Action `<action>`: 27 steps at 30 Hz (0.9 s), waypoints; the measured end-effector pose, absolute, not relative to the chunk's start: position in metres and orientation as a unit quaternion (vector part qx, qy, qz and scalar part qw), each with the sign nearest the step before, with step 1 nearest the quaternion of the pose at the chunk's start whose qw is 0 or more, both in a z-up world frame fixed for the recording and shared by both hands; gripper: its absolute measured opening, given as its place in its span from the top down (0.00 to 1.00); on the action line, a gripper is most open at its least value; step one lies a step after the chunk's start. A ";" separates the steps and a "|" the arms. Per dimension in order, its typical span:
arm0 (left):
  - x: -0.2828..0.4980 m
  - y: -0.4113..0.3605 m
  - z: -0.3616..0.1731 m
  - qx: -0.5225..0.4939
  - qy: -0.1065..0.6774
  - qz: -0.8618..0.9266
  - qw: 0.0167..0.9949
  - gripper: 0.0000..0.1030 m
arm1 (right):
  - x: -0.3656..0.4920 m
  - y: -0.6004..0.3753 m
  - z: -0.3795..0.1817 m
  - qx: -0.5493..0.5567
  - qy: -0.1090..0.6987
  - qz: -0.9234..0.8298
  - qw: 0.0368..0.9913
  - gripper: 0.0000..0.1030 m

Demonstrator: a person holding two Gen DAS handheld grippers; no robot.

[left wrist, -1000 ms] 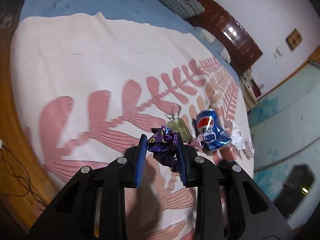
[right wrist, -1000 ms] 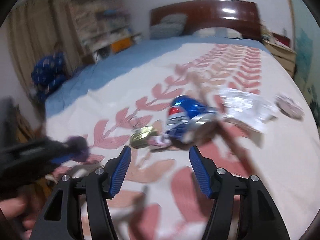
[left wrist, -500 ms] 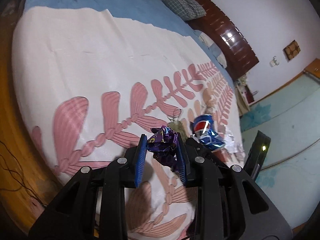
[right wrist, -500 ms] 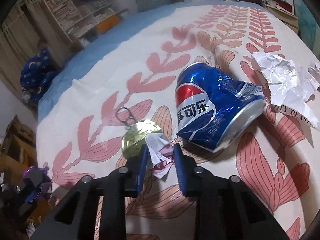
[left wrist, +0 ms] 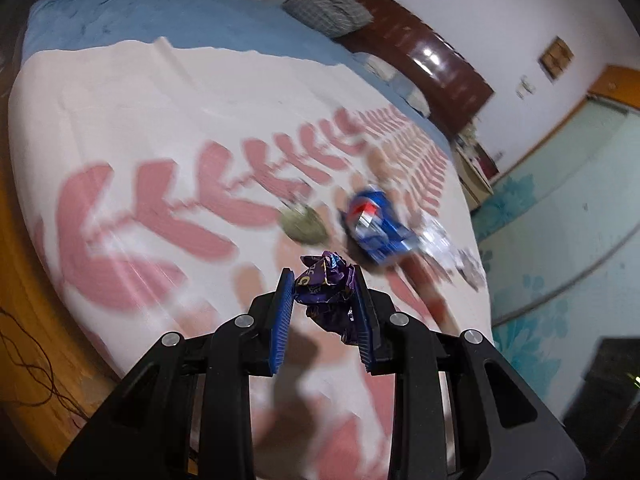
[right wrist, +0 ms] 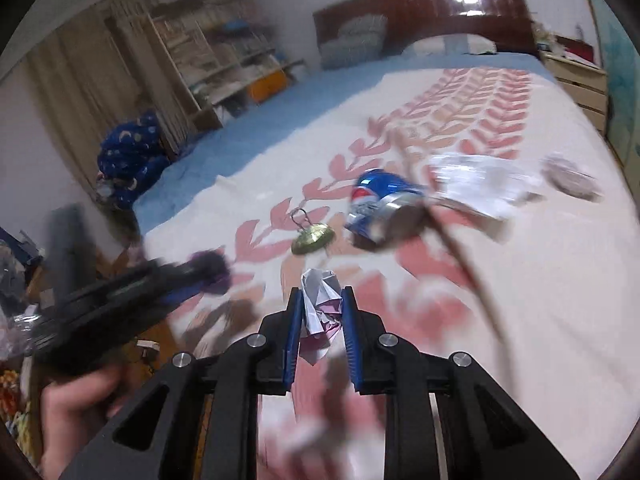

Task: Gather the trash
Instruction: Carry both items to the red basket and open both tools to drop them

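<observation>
My left gripper (left wrist: 325, 280) is shut on a crumpled purple wrapper (left wrist: 329, 284), held above the bed. It also shows blurred at the left of the right wrist view (right wrist: 208, 270). My right gripper (right wrist: 322, 296) is shut on a crumpled white and pink paper scrap (right wrist: 320, 308), lifted off the bedspread. On the bed lie a crushed blue Pepsi can (right wrist: 380, 204) (left wrist: 378, 224), a gold round lid with a ring (right wrist: 313, 236) (left wrist: 304, 226), crumpled white paper (right wrist: 476, 184) and a small grey wrapper (right wrist: 572, 176).
The bed has a white spread with pink leaf print (right wrist: 520, 280) over a blue sheet (left wrist: 160, 20), and a dark wooden headboard (right wrist: 440, 12). Shelves (right wrist: 224, 64) and a blue bundle (right wrist: 128, 160) stand to the left. A nightstand (right wrist: 576, 80) stands at the right.
My right gripper closed on the white and pink scrap beside the gold lid and has lifted it back from the bed. My left gripper still holds the purple wrapper and swung slightly.
</observation>
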State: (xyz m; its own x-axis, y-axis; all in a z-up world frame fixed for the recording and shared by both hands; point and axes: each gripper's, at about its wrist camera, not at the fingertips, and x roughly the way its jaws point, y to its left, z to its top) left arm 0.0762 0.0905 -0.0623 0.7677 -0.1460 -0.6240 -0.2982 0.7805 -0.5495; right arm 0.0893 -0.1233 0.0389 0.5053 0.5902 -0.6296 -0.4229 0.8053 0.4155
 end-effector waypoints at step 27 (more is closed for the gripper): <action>0.031 -0.557 -0.072 0.037 0.498 -0.345 0.794 0.73 | -0.145 -0.719 -0.104 0.215 0.547 -0.093 0.804 0.79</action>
